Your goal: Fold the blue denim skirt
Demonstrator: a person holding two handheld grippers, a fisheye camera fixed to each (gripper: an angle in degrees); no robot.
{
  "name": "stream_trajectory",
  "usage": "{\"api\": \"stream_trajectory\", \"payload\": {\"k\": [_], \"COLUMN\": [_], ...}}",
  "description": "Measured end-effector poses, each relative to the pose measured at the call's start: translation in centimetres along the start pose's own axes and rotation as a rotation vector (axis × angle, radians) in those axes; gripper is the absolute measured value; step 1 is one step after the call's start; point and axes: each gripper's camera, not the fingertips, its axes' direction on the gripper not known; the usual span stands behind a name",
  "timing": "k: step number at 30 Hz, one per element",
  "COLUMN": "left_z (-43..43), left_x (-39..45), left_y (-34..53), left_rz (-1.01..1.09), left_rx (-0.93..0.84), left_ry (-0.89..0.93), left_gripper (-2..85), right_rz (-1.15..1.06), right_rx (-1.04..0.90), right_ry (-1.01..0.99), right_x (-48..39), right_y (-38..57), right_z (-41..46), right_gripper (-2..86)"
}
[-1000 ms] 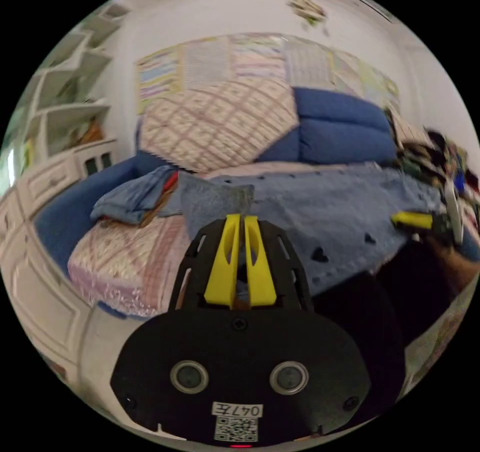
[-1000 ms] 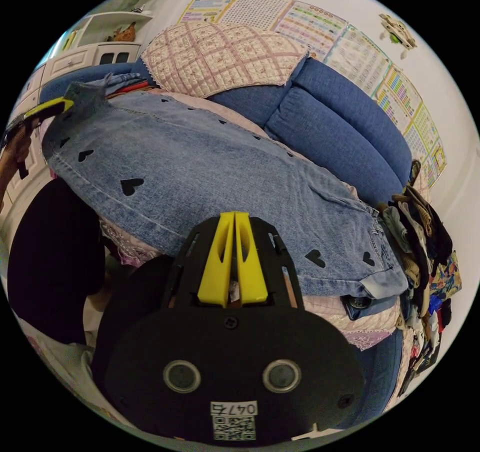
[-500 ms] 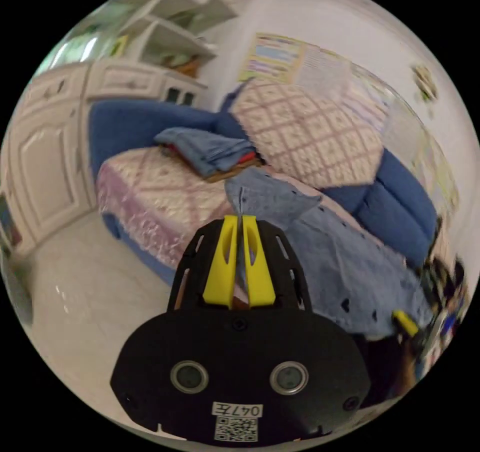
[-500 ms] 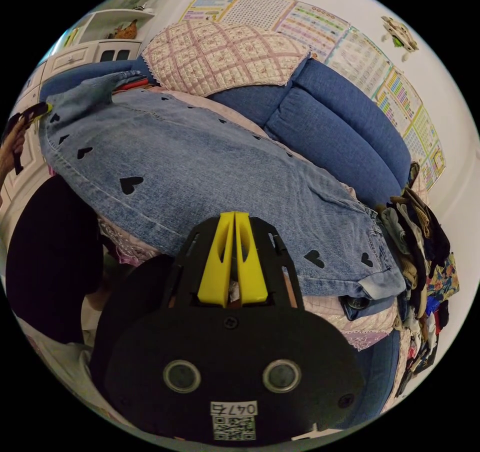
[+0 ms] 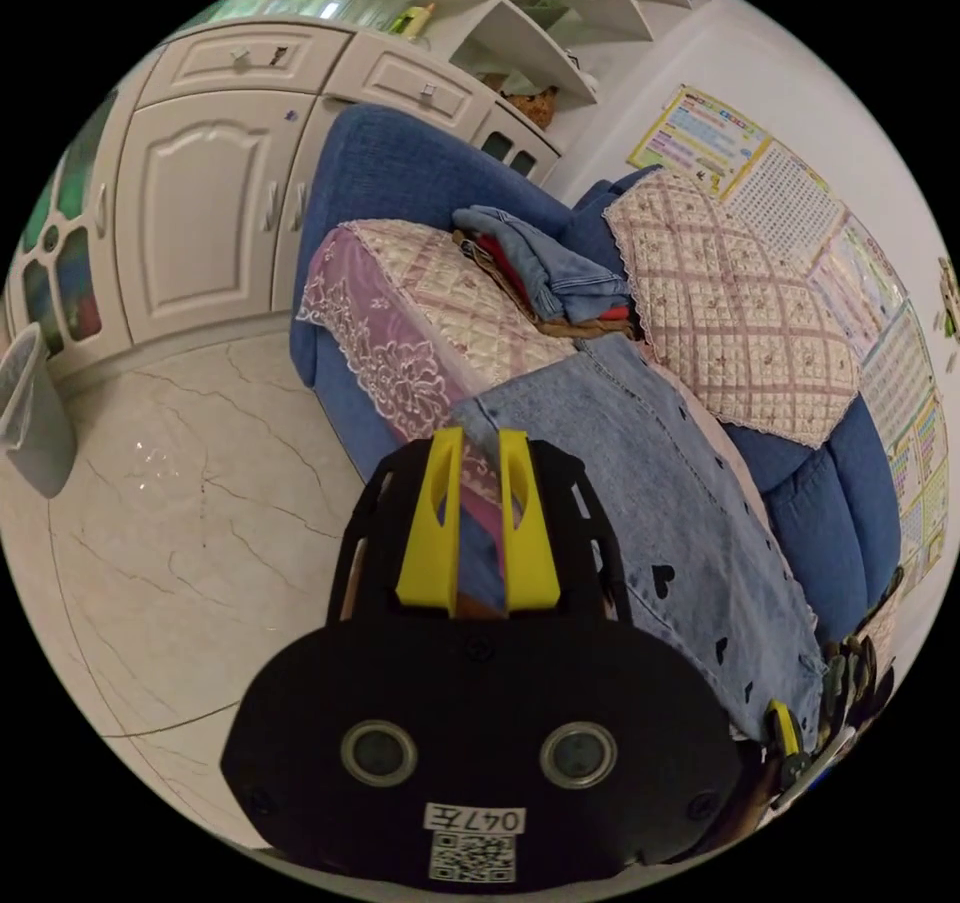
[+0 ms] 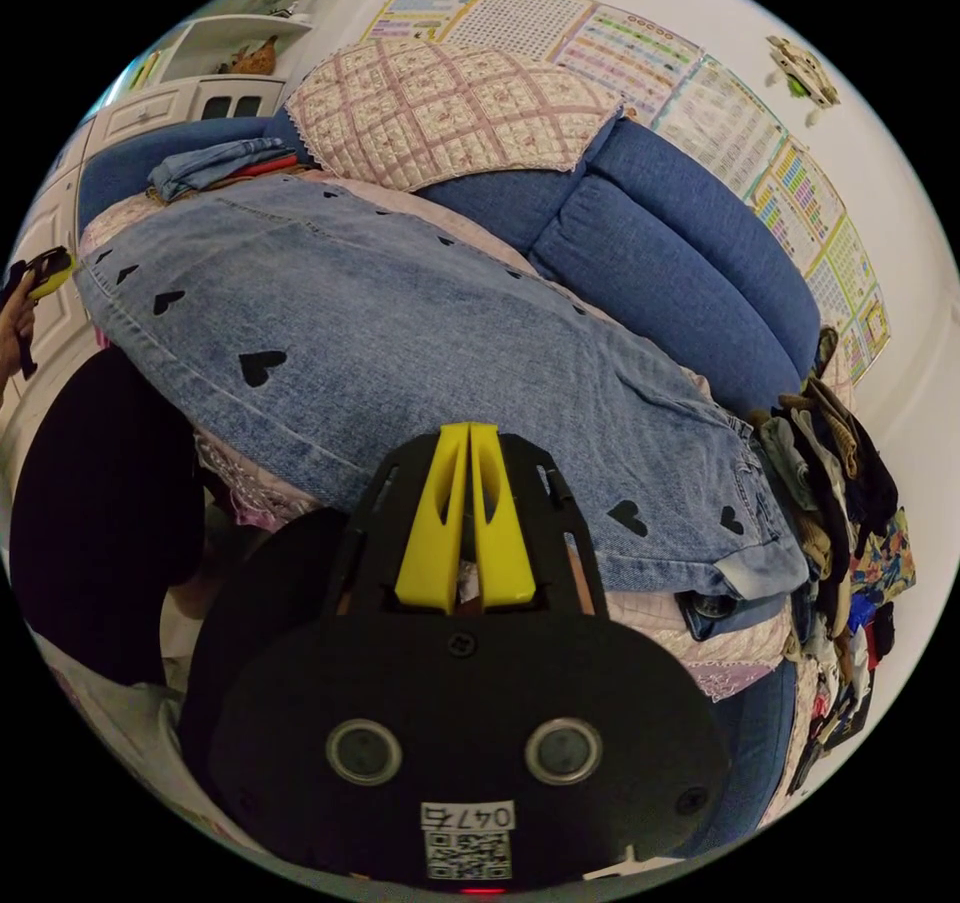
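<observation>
The blue denim skirt (image 6: 400, 343), dotted with black hearts, lies spread flat along the seat of a blue sofa (image 6: 680, 263). One corner of the skirt (image 5: 640, 503) rests just beyond my left gripper (image 5: 478, 438), which is open with nothing between its jaws. That left gripper (image 6: 45, 273) also appears far off, held in a hand at the skirt's far end. My right gripper (image 6: 468, 430) is shut, its tips over the skirt's near hem, and no fabric shows between its jaws. The right gripper (image 5: 785, 733) sits small at the skirt's other end.
A stack of folded clothes (image 5: 545, 263) lies on the seat beyond the skirt. A quilted cover (image 6: 450, 108) drapes over the sofa back. A heap of unfolded clothes (image 6: 840, 483) lies at the waist end. White cabinets (image 5: 190, 203), a bin (image 5: 30, 413) and marble floor (image 5: 180, 543) flank the sofa.
My left gripper has opened and let go of the skirt corner, which now lies flat on the seat. The left hand has drawn back from it. The right gripper has not moved.
</observation>
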Motion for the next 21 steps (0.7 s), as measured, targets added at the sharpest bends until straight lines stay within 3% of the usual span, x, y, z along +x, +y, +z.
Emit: {"api": "stream_trajectory", "payload": {"k": [5, 12, 14, 21], "left_z": [0.7, 4.6, 6.2, 10.9], "left_x": [6.0, 23.8, 26.6, 26.5], "left_y": [2.9, 6.8, 8.4, 11.0], "left_rz": [0.073, 0.511, 0.555, 0.535], "left_rx": [0.015, -0.131, -0.175, -0.307], "left_ry": [0.048, 0.293, 0.304, 0.25], "left_gripper": [5.3, 1.4, 0.3, -0.9], "right_rz": [0.005, 0.003, 0.001, 0.008], "right_rx": [0.001, 0.003, 0.004, 0.009], "right_ry": [-0.007, -0.008, -0.005, -0.019], "right_x": [1.0, 2.1, 2.3, 3.3], "right_y": [-0.5, -1.2, -1.4, -2.1], "right_z": [-0.3, -0.5, -0.6, -0.5], "right_gripper": [-0.6, -0.6, -0.6, -0.6]}}
